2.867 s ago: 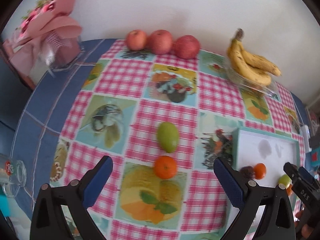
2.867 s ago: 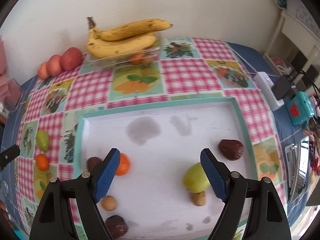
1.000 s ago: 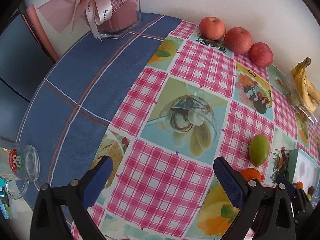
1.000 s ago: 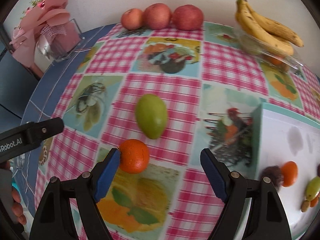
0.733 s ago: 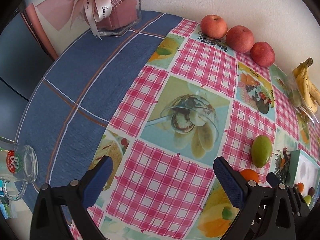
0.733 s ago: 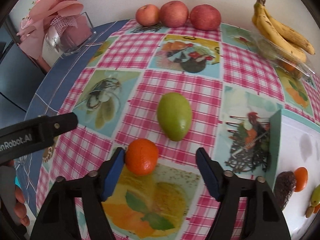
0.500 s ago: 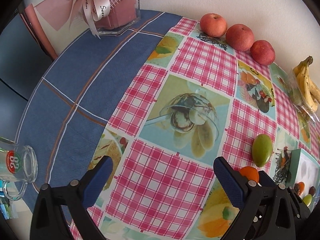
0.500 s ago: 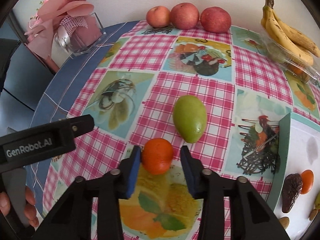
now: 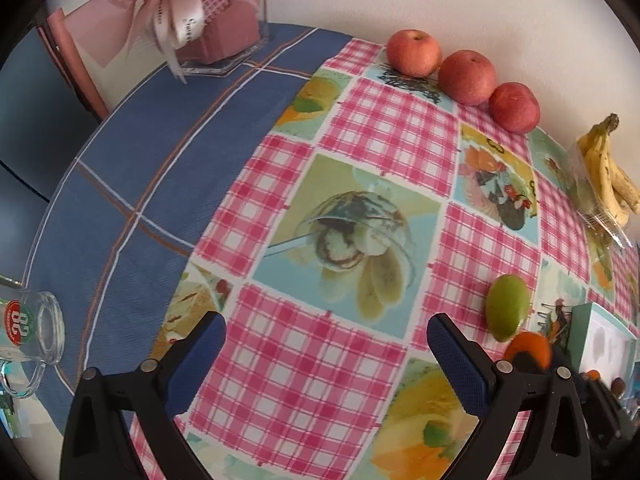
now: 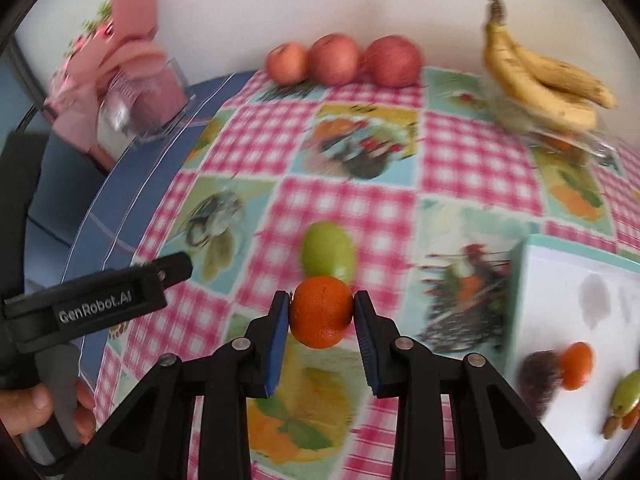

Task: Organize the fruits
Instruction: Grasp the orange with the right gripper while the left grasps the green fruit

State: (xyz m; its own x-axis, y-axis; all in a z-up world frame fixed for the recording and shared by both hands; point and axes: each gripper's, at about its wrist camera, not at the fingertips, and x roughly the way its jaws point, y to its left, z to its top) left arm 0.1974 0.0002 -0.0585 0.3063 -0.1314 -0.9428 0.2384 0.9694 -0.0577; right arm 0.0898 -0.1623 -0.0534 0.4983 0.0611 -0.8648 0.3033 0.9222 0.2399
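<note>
Our right tool (image 10: 321, 312) has just closed on the orange (image 10: 321, 311). Half a second ago its 2 blue pads stood a little apart on either side of the fruit; now both press against it, one on each side, so the orange is held. It appears slightly raised off the table (image 10: 472, 168), though the blur in the right wrist view makes that hard to confirm.

We take the green fruit (image 10: 329, 254) as our landmark. The orange sits just in front of it, on the side nearest us, and the two look close to touching. Beyond the green fruit, along the wall, stand 3 red apples (image 10: 344, 60). To its right lies the white tray (image 10: 560, 280), already holding several small fruits, among them a small orange one (image 10: 577, 364) beside a dark one. Far right of it, a bunch of bananas (image 10: 544, 80) rests on a clear container.

Our left tool (image 9: 326, 354) hangs released, pads wide apart, to the left of the green fruit, holding nothing.

We judge that the pick is made and that carrying the orange to the tray comes next. The green fruit is left to collect.
</note>
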